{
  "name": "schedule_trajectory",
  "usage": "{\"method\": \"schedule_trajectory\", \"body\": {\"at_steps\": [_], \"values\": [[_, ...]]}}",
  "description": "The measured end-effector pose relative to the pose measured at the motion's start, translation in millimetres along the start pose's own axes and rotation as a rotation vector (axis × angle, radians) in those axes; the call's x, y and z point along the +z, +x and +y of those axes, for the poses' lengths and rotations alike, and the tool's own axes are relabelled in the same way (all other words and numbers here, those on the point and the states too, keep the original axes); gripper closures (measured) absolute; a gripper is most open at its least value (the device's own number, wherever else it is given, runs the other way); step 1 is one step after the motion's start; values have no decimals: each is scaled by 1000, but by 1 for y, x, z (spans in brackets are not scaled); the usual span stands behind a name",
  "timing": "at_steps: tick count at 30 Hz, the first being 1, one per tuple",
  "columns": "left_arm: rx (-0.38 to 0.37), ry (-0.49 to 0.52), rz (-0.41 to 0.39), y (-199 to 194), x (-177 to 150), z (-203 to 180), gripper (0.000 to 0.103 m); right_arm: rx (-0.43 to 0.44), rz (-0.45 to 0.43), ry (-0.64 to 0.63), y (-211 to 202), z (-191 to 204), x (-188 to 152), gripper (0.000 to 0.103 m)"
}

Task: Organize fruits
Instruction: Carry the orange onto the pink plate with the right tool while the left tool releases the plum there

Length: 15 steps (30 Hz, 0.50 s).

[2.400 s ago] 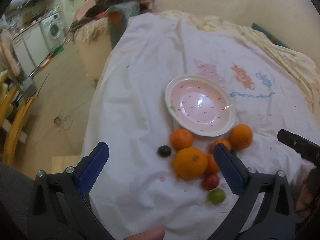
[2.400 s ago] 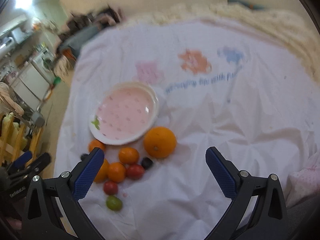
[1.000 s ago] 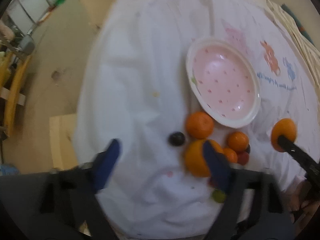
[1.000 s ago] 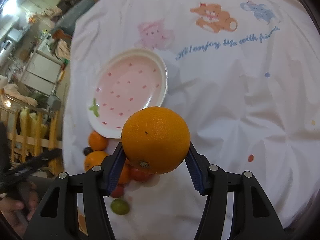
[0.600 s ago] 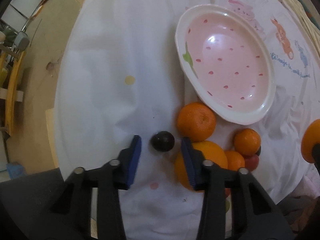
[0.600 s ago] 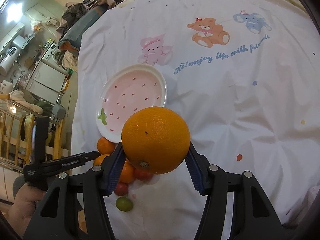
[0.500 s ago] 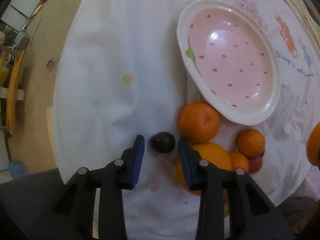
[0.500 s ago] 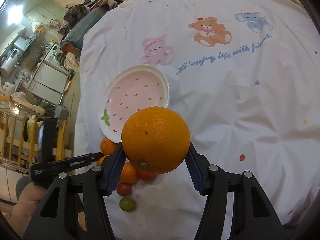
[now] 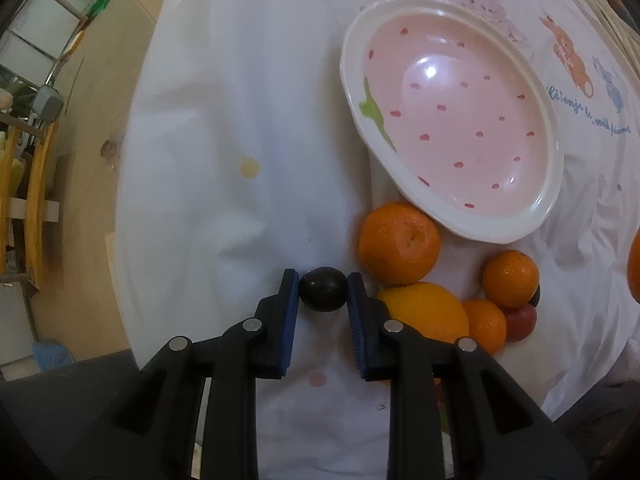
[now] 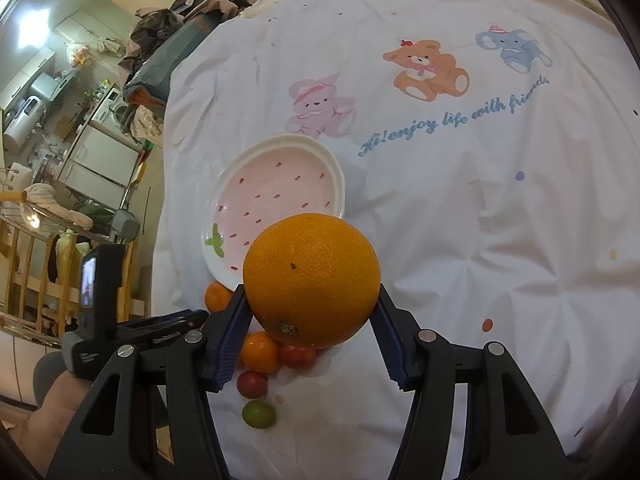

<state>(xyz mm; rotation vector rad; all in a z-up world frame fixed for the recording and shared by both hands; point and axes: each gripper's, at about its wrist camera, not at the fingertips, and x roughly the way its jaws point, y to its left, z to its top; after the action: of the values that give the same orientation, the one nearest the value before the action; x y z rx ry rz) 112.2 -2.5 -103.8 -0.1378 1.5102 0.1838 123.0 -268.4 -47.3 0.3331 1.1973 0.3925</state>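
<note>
Dropped lower and closed in since the earlier frames: left tool (image 9: 323, 286) now pointing straight down, blue pads pinched against both sides of a small dark plum (image 9: 323, 289) lying on the white sheet (image 9: 224, 128) near its left edge. Jaws nearly together, as tight as the plum allows. Gripped from behind by a hand (image 10: 60, 408), seen low in the right wrist view, knuckles up.

Right tool (image 10: 310, 304) tilted steeply downward, held above the sheet, unchanged from a second ago. Jaws about half spread, clamped on a big orange (image 10: 311, 286) raised clear of the bed.

Pink spotted plate (image 9: 554, 184) lying bare on the sheet, beyond the plum and to its right. Just beside the plate's near rim, a mandarin (image 9: 399, 242); close behind the left tool's right finger, a larger orange (image 9: 428, 312). Further right, two small mandarins (image 9: 510, 267) and a red tomato (image 9: 520, 322) bunched together, touching. Green tomato (image 10: 259, 414) alone, nearest the sheet's front edge.
</note>
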Motion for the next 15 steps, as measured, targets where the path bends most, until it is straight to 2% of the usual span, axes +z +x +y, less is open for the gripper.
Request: {"method": "schedule_trajectory", "body": {"at_steps": [5, 12, 15], "values": [[-3, -4, -36, -23, -1, 6, 83, -8, -7, -6, -1, 0, 1, 42], [-5, 31, -137, -65, 4, -1, 83, -4, -40, -35, -4, 7, 4, 42], [-23, 46, -175, -76, 9, 9, 83, -18, -73, -78, -9, 15, 7, 42]]}}
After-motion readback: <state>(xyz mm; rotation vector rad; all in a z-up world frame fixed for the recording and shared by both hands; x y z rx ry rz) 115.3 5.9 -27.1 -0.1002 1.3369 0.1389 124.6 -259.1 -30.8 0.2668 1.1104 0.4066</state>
